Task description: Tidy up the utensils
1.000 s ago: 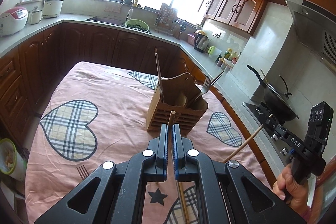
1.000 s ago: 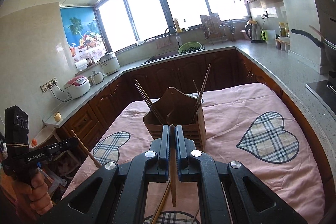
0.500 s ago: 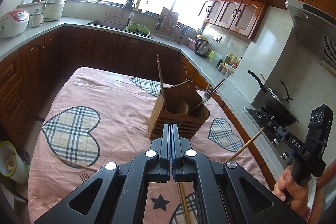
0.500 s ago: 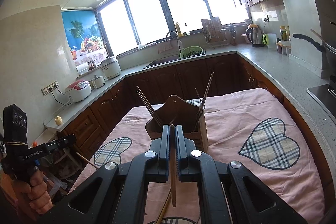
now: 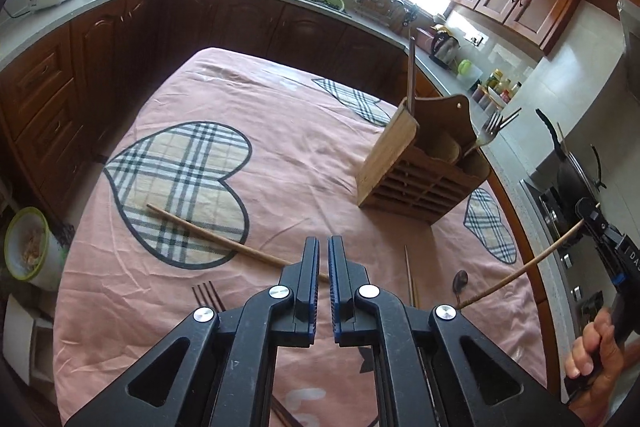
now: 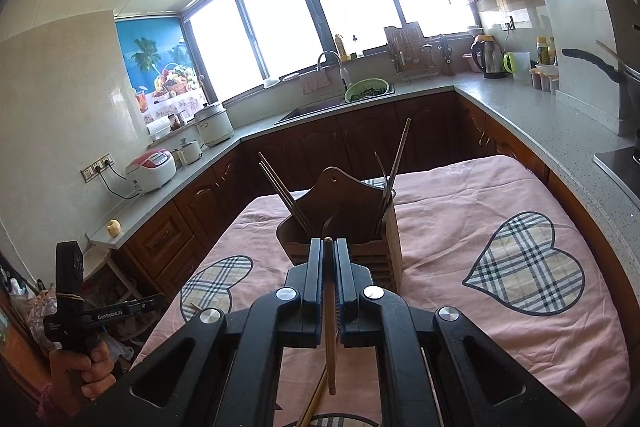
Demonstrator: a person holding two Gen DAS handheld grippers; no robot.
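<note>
A kitchen with dark wood cabinets and a grey counter surrounds a table covered by a pink cloth (image 5: 304, 155) printed with plaid hearts. On it stands the wooden utensil caddy (image 5: 424, 167), already holding chopsticks and a fork (image 5: 490, 131). The right gripper (image 6: 329, 247) is clamped on a single wooden chopstick (image 6: 329, 327), which runs between the pads and hangs below them, its tip just short of the caddy. The left gripper (image 5: 324, 247) holds nothing, its jaws narrowed to a slim gap, above a loose chopstick (image 5: 208, 233) lying across a heart; a second fork (image 5: 206, 297), a pair of chopsticks (image 5: 410, 279) and a dark spoon (image 5: 459, 281) also lie on the cloth. Risks, as judged: the held chopstick is gripped near one end, so it may pivot in the pads and strike the caddy rim or the sticks already inside; a sideways push could tip the light caddy; the flat chopstick may roll or snag the cloth when pinched.
</note>
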